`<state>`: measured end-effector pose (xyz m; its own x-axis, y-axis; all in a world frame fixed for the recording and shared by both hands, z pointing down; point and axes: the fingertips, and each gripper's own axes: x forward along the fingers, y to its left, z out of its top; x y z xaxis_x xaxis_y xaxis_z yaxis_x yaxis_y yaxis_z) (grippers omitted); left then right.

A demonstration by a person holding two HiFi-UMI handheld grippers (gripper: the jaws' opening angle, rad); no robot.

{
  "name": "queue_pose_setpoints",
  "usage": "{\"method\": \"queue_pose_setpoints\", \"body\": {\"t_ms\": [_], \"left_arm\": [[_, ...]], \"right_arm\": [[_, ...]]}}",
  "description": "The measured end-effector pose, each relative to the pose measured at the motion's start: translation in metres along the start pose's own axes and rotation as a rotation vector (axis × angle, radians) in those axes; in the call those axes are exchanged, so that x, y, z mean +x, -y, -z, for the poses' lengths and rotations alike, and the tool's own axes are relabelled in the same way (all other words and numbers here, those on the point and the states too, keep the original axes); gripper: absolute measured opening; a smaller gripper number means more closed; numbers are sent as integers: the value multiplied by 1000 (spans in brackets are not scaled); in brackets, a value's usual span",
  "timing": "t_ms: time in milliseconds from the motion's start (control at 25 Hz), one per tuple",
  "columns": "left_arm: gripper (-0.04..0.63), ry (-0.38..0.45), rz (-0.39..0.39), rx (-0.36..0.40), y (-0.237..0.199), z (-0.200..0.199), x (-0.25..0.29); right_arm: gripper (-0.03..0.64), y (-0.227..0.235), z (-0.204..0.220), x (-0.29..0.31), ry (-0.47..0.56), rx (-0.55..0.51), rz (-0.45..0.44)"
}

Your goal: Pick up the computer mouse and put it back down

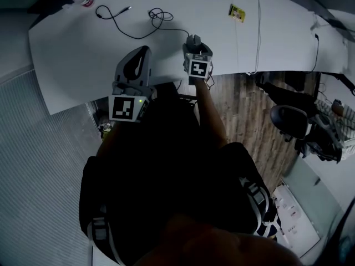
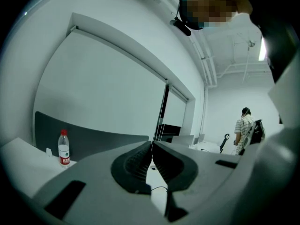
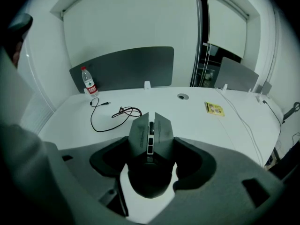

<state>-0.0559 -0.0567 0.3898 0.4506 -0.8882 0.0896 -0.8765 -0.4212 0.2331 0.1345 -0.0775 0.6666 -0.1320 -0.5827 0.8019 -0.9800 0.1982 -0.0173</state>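
While I monitor the right gripper view, the right gripper (image 3: 151, 150) has its two dark jaw pads pressed against the flanks of the computer mouse (image 3: 151, 137), one pad on each side. The mouse is grey and angular, and its nose points away from the camera toward the far side of the white desk (image 3: 197, 125). Its rounded rear sits deepest between the jaws. I cannot tell from any view whether the mouse rests on the desk or is held clear of it.

In the head view, this gripper and the mouse sit over the near edge of the desk, roughly at its middle. The left gripper (image 2: 151, 154) is just beside it on the left, also at the near edge. In the left gripper view its ribbed pads meet with only a thin slit between them, and nothing is held there. That camera is tilted up at the wall.

Other items on the desk:
- A black cable (image 3: 110, 114) lies in loose loops beyond the mouse, well apart from it.
- A water bottle (image 3: 88, 86) with a red cap stands upright at the far left corner.
- A yellow card (image 3: 214, 108) lies flat to the right.
- A round grommet hole (image 3: 183, 96) is set near the far edge.
- A thin white cord (image 3: 243, 121) runs across the right side.

A person in a striped shirt (image 2: 243, 130) stands in the background of the left gripper view.
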Motion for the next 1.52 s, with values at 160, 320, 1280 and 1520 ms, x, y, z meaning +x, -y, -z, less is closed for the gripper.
{"method": "queue_pose_setpoints", "body": {"t_ms": [160,320,1280,1520], "left_arm": [[9,24,13,14,2,-9,-3],[9,58,21,17,3,-17,-5],[9,96,-9,39,-9,-41,-20],[9,107,-13,47,-7,-43,-24]], "right_arm": [[293,-1,-13,-14,40,9,7],[293,1,-24,-28,82,18,9],[293,-8,-108,-149,377,49,-40],[293,-13,-120,-190,476,68,-55]]}}
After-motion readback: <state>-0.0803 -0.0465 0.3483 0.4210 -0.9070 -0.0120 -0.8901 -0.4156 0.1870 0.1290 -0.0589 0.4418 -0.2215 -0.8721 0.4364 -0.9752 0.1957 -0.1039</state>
